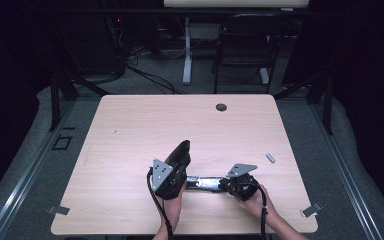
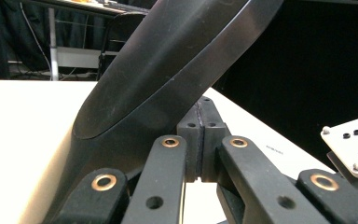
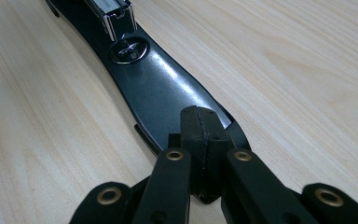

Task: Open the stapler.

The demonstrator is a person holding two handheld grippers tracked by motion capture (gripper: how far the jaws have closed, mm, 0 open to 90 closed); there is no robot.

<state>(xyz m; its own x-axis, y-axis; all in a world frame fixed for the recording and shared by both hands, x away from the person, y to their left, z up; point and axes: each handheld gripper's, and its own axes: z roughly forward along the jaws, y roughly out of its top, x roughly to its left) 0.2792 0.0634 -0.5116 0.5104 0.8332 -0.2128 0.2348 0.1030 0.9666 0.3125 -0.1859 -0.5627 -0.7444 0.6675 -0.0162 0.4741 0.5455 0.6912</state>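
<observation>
A black stapler (image 1: 192, 175) lies opened on the wooden bench (image 1: 130, 130), near the person's edge. Its base (image 3: 163, 88) rests flat on the bench, with the metal staple channel (image 3: 112, 16) and the round anvil plate (image 3: 129, 50) exposed. Its top cover (image 2: 168, 60) is swung up and stands tilted away from the base, as seen in the high view and in the left gripper view.

The left gripper (image 2: 198, 140) has its jaws clenched together, pad against pad, just beside the raised cover where it meets the hinge; whether they pinch any part of the stapler cannot be told. The right gripper (image 3: 200, 135) is likewise clenched, its tips resting on or just above the free end of the base, apparently steadying it; contact cannot be confirmed.

A small grey strip, probably a bar of staples (image 1: 270, 158), lies on the bench well apart to the right of the right gripper.

Judged progress: the opening of the stapler is done. If reloading is the aim, what is left is to fetch the strip, seat it in the channel and swing the cover shut; the strip appears untouched.
</observation>
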